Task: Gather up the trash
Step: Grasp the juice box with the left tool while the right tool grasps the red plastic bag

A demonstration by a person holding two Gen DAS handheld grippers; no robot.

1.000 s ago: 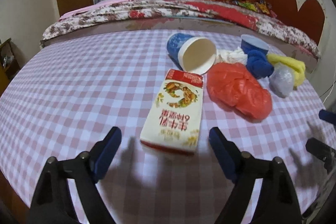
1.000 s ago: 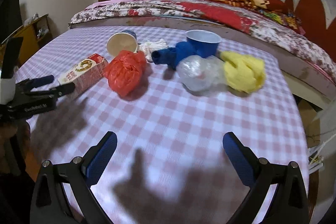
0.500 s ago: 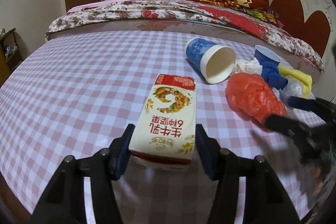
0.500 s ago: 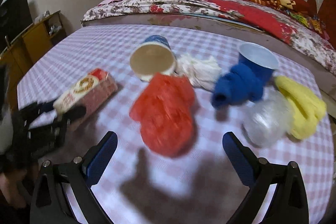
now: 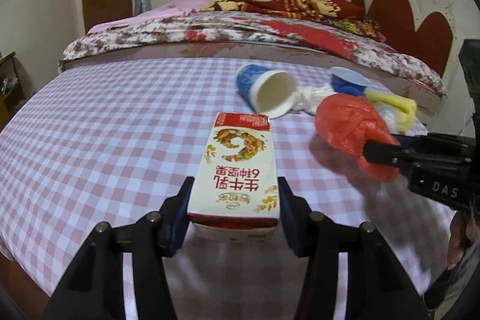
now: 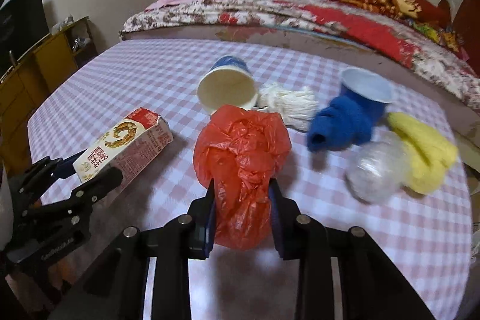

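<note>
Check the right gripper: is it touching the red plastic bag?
Touching. The right wrist view shows the right gripper closed on the red plastic bag, both blue pads pressed into its crumpled sides with no gap.

The left gripper (image 5: 234,210) clamps the milk carton (image 5: 238,170) (print upside down) on the checkered tablecloth (image 5: 105,125).

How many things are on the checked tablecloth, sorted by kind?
Paper cups: 2, one on its side, one blue
Milk carton: 1
Plastic bags: 2, red, clear
Cloths: 3, white, blue, yellow
Total: 8
</note>
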